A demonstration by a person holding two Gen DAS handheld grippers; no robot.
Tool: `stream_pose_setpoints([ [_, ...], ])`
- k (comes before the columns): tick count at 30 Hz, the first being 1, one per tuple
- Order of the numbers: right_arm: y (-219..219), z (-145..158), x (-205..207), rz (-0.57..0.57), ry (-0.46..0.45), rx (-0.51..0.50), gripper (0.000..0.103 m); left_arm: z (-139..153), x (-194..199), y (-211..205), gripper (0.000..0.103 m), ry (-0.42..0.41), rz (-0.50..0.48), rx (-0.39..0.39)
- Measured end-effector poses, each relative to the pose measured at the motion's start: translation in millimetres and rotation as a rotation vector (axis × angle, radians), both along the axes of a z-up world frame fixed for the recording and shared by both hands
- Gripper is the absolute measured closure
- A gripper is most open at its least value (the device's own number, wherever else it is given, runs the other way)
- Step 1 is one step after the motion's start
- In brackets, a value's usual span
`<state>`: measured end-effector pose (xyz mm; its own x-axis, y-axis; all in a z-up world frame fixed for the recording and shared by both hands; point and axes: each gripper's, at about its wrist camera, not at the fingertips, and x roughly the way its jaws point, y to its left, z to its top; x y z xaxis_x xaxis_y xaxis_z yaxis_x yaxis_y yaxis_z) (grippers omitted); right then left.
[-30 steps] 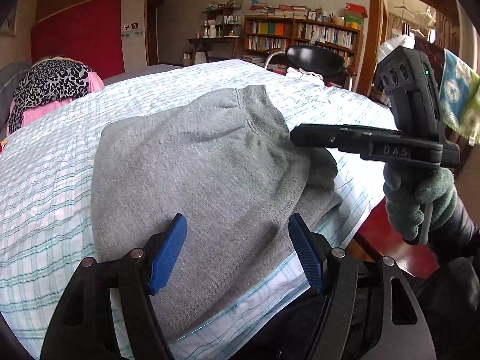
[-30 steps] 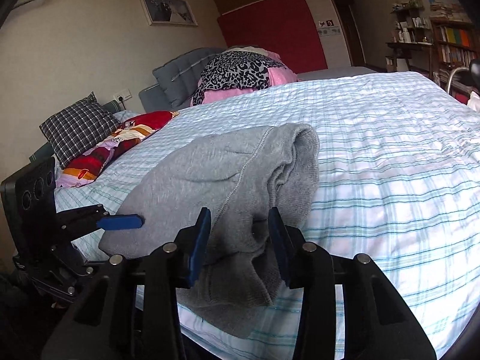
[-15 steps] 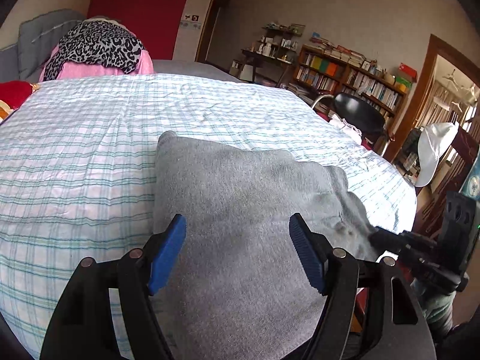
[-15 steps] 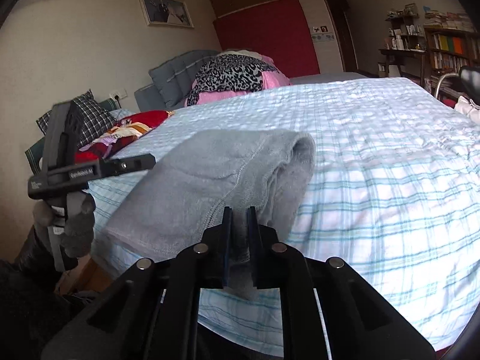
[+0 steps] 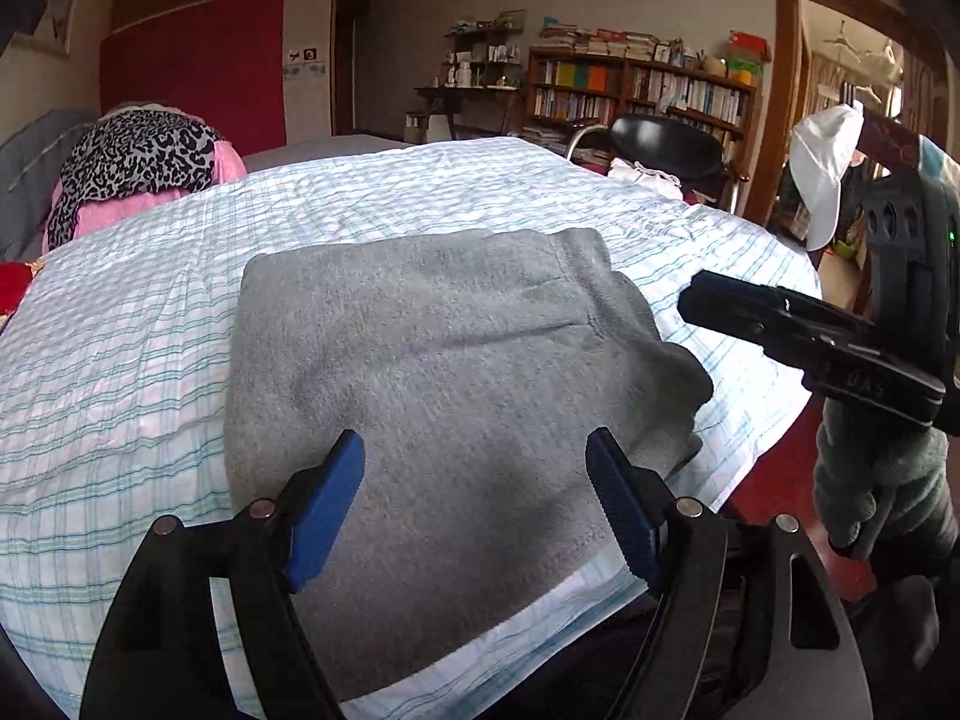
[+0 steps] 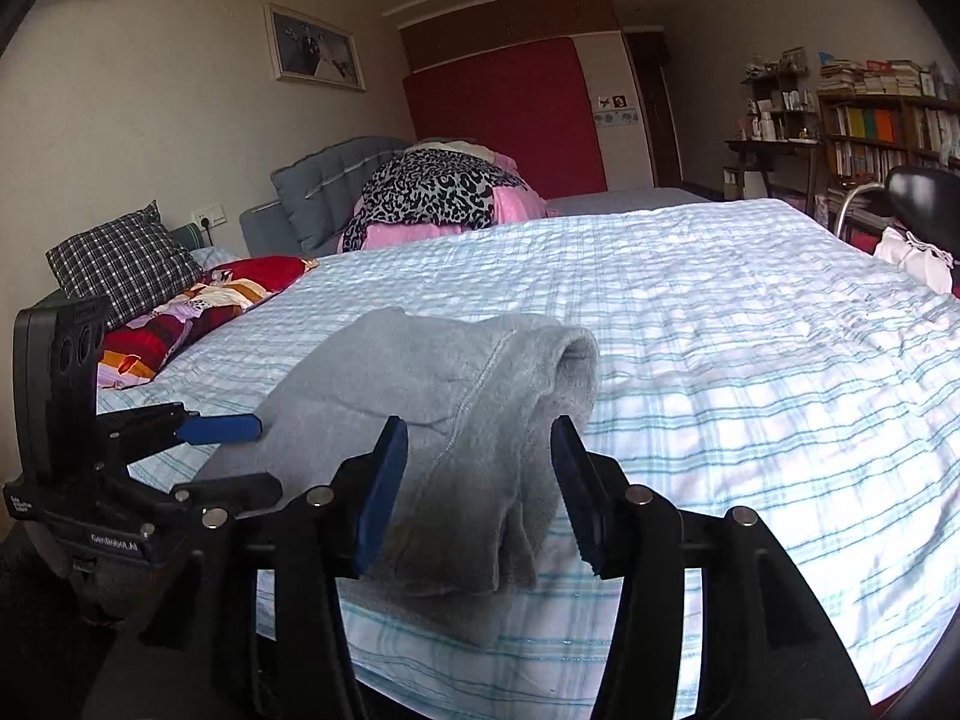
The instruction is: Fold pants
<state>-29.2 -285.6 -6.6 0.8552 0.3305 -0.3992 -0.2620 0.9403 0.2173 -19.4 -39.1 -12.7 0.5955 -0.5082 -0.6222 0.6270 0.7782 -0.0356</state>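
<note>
Grey sweatpants (image 5: pixel 432 372) folded into a thick bundle near the front edge of the bed (image 5: pixel 150 360), on the blue-checked sheet, waistband end rolled toward the far side. One flap (image 6: pixel 480 516) draped over that front edge, hanging loose.

Left gripper (image 5: pixel 474 498) spread wide and opening, hovering over the near part of the bundle, blue pads not pressing on cloth. Right gripper (image 6: pixel 480 480) opening too, hanging flap between the pads but not pinched; released, by the look of it.

Risks, as a judgement: hanging flap likely to drag the top layers off the bed edge, since nothing pins them. Rolled far end (image 6: pixel 570 360) bulky and uneven, so liable to spring open or slump sideways if nudged. A grab at the flap alone likely to peel one layer and undo the fold; a pinch reaching too deep could catch the sheet as well and pull it up with the pants. Both grippers close together at the same edge of the bundle, so a clash between them possible on any inward move.

Hard to tell: how many layers lie in the stack, and where the legs and cuffs sit, all buried inside the bundle. Bottom of the hanging flap hidden behind the right gripper's frame. Bed's near edge below the bundle cut off by both grippers. Gloved hand (image 5: pixel 870 492) holding the right gripper only partly in frame.
</note>
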Motion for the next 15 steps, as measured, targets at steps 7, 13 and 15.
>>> stream_pose_setpoints([
  [7,25,-4,27,0.118,0.013,-0.008,0.052,-19,2,-9,0.027,0.041,-0.013,0.038],
  [13,15,-24,53,0.093,0.088,0.019,0.052,-25,2,-10,0.027,0.034,-0.016,0.045],
  [15,16,-29,56,0.079,0.099,0.002,0.052,-25,3,-11,0.027,0.036,-0.017,0.047],
])
